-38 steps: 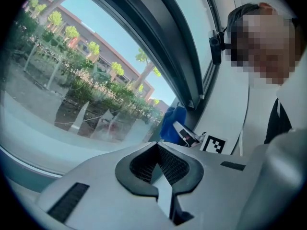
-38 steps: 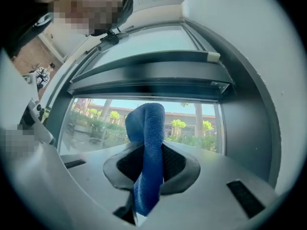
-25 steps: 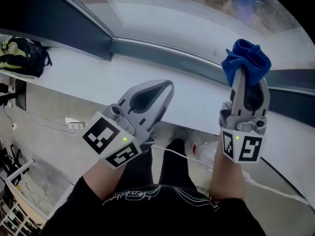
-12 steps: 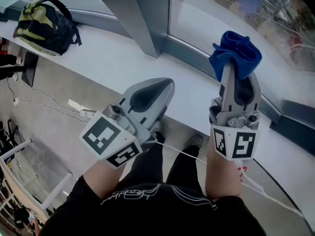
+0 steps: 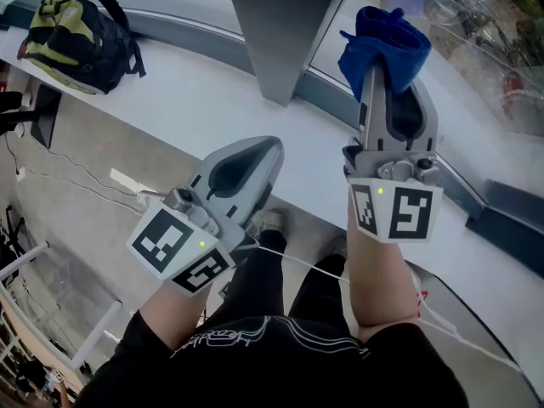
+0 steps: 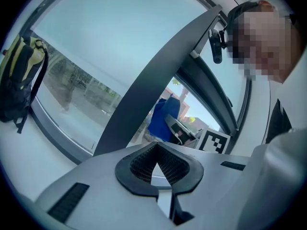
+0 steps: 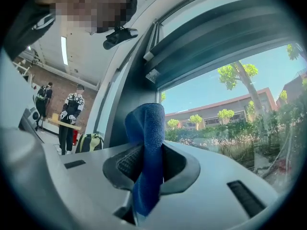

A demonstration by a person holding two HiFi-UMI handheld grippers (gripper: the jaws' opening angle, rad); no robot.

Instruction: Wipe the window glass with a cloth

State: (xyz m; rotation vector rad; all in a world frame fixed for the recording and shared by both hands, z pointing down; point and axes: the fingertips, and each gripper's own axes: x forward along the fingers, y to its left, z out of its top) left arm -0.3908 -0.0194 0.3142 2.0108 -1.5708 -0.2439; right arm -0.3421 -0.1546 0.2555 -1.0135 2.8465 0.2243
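The window glass (image 5: 463, 36) fills the upper right of the head view, with trees and a low building showing through it in the right gripper view. Below it a white sill (image 5: 187, 100) runs across from the left. A dark grey pillar (image 5: 276, 32) stands on the sill just left of the pane. A black and yellow-green backpack (image 5: 81, 36) lies on the sill at the far left, well apart from both grippers.

The right gripper (image 5: 393, 73) is raised toward the lower left part of the glass, just beside the pillar. Its jaws are clamped on a blue cloth (image 5: 387, 34) – the fabric runs down between the ribbed pads and bunches in a fold above the tips. Whether the cloth touches the glass cannot be told from these views.

The left gripper (image 5: 259, 153) is held lower, over the near edge of the sill, pointing toward the pillar. Its jaws are together at the tips with nothing between them – only a small triangular gap shows between the pads behind the tips.
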